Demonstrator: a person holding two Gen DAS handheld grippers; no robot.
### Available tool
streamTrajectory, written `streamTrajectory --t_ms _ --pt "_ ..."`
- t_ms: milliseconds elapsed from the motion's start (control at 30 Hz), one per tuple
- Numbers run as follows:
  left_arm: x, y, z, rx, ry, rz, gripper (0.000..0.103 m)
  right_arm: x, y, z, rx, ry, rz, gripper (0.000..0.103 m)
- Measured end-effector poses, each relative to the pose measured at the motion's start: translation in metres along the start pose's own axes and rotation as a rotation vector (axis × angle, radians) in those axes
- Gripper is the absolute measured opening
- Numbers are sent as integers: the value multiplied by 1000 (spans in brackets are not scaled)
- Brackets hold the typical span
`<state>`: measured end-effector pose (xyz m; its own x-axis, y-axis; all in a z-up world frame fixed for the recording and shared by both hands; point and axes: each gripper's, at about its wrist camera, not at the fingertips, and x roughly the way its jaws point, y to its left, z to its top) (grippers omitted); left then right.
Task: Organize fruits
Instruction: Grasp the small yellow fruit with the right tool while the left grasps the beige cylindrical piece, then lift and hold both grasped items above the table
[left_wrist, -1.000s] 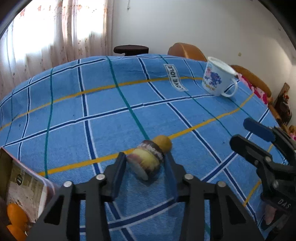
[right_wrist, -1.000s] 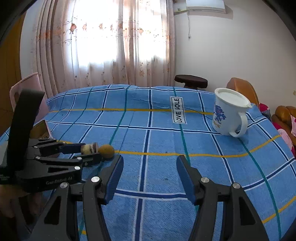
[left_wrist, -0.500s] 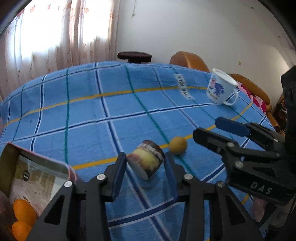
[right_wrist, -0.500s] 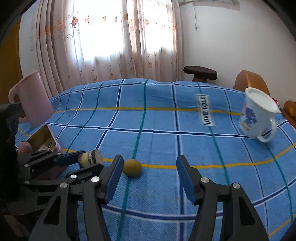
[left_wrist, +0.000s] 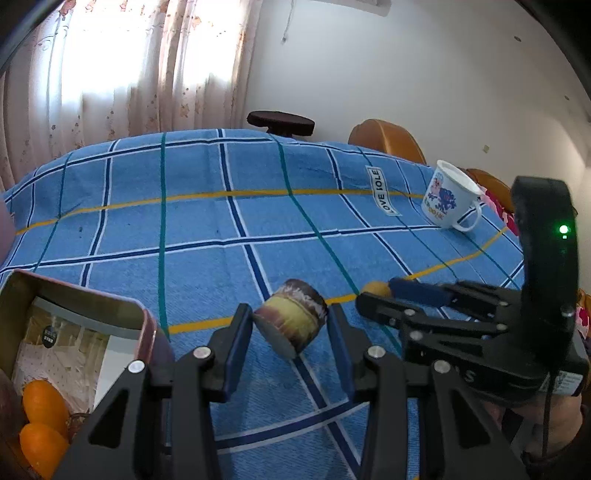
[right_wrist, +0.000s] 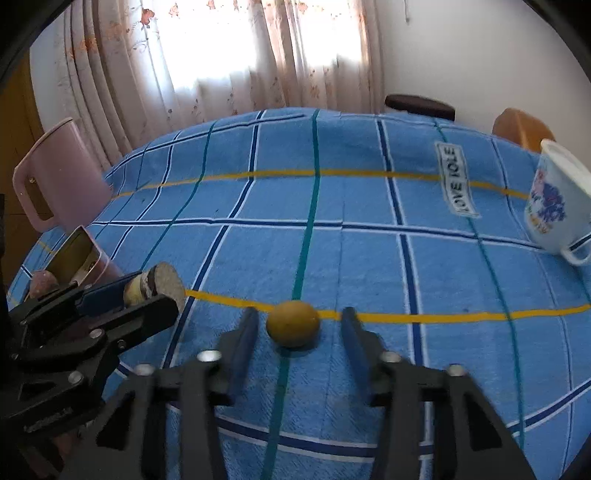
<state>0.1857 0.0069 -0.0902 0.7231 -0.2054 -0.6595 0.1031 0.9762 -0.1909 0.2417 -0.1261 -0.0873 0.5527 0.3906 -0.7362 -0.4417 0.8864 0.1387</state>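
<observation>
Right claw straddles the round fruit, left claw carries the cut chunk

The right claw (right_wrist: 295, 345) is spread wide, the small yellow-brown fruit (right_wrist: 293, 328) lying on the blue checked surface (right_wrist: 369, 258) dead ahead between its fingers, untouched. The left claw (left_wrist: 291, 334) is clenched on a short banded fruit chunk (left_wrist: 291, 322), its axis running slantwise between the fingers, off the surface. The open tin (left_wrist: 74, 332) at left holds orange fruits (left_wrist: 44, 402)

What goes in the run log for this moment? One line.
left gripper: shut on cut fruit chunk | right gripper: open, straddling yellow round fruit | tin box: holds oranges
</observation>
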Motion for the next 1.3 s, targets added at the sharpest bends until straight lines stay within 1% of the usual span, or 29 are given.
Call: streamTrajectory --t_ms 167,567,733,900,1300 --pt "-3 -2 -1 6 -18 18 44 -6 2 -2 -10 -33 4 32" --pt "-25 -10 -4 61 -138 74 44 -36 8 -9 -27 -163 16 32" --pt "-33 -12 -5 73 -180 88 44 -46 15 -11 -56 -222 0 32" --pt "-39 -17 -8 98 -217 108 44 -52 16 -13 -66 -254 -7 32" --pt "-49 -23 -14 120 -267 128 44 -68 21 -21 -88 -345 -28 32"
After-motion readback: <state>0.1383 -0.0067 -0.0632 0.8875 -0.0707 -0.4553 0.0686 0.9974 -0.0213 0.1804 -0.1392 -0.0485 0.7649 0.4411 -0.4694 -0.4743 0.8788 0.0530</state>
